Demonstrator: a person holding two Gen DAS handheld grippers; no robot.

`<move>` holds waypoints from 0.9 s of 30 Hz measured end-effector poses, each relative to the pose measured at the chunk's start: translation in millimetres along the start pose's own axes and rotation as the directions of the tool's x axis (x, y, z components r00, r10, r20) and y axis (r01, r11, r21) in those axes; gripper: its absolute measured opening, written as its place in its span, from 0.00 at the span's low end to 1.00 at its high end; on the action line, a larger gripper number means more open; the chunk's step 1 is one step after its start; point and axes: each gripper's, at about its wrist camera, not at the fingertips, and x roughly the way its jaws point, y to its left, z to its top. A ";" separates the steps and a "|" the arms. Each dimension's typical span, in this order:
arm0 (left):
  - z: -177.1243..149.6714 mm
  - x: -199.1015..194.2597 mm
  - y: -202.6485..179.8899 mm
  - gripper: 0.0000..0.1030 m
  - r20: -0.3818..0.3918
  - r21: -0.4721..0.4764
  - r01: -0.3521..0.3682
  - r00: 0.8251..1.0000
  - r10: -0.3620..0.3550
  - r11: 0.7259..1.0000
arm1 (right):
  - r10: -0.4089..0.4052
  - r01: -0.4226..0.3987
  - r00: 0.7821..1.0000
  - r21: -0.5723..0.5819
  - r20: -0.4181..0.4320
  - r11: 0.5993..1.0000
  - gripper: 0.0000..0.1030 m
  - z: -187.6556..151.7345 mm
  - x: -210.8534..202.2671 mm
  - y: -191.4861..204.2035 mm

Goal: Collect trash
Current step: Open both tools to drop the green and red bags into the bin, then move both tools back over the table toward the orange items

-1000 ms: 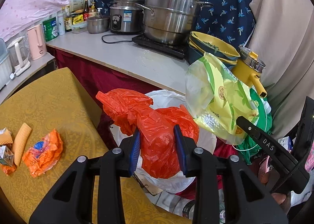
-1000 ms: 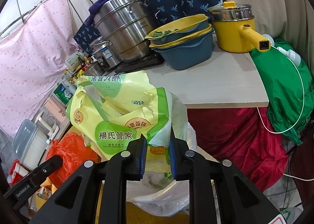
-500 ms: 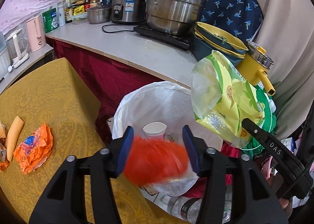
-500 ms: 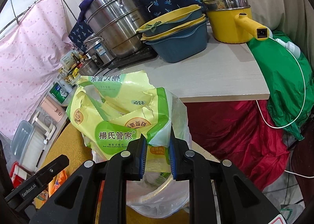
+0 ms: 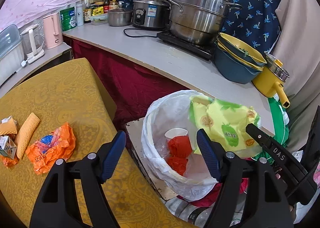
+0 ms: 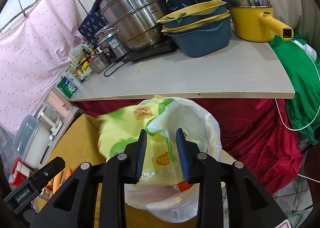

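The bin with a white liner stands beside the yellow table. A crumpled red plastic bag lies inside it, next to a paper cup. My left gripper hangs above the bin, its jaws opening and nothing between them. A yellow-green package sags over the bin's rim, blurred. My right gripper is above it with its jaws opening; the package is between them but the pads no longer press on it. On the table lie an orange wrapper, a wafer cone and a small carton.
A counter behind the bin carries a steel steamer pot, a rice cooker, stacked blue basins and a yellow pot. Red cloth hangs below it. A green bag sits to the right.
The left jaws spread and the red bag dropped from them into the bin. The right jaws parted and the yellow-green package sank from upright toward the bin.
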 end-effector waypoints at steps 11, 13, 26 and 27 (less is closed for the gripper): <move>-3.4 -13.4 21.5 0.70 0.014 -0.037 -0.017 1.000 0.018 0.999 | 0.014 -0.014 1.000 -0.011 0.019 1.000 0.42 0.3 -10.3 16.8; -4.1 -17.0 27.0 0.70 0.020 -0.044 -0.024 0.999 0.025 0.999 | 0.021 -0.021 1.000 -0.021 0.019 1.000 0.43 -0.4 -12.1 22.3; -11.9 -61.7 92.4 0.81 0.074 -0.143 -0.098 0.991 0.109 0.985 | 0.102 -0.099 0.994 -0.098 0.024 0.990 0.56 -13.0 -26.9 87.5; -13.3 -66.6 101.0 0.81 0.077 -0.153 -0.110 0.989 0.122 0.982 | 0.110 -0.107 0.994 -0.105 0.020 0.989 0.57 -15.2 -26.9 93.8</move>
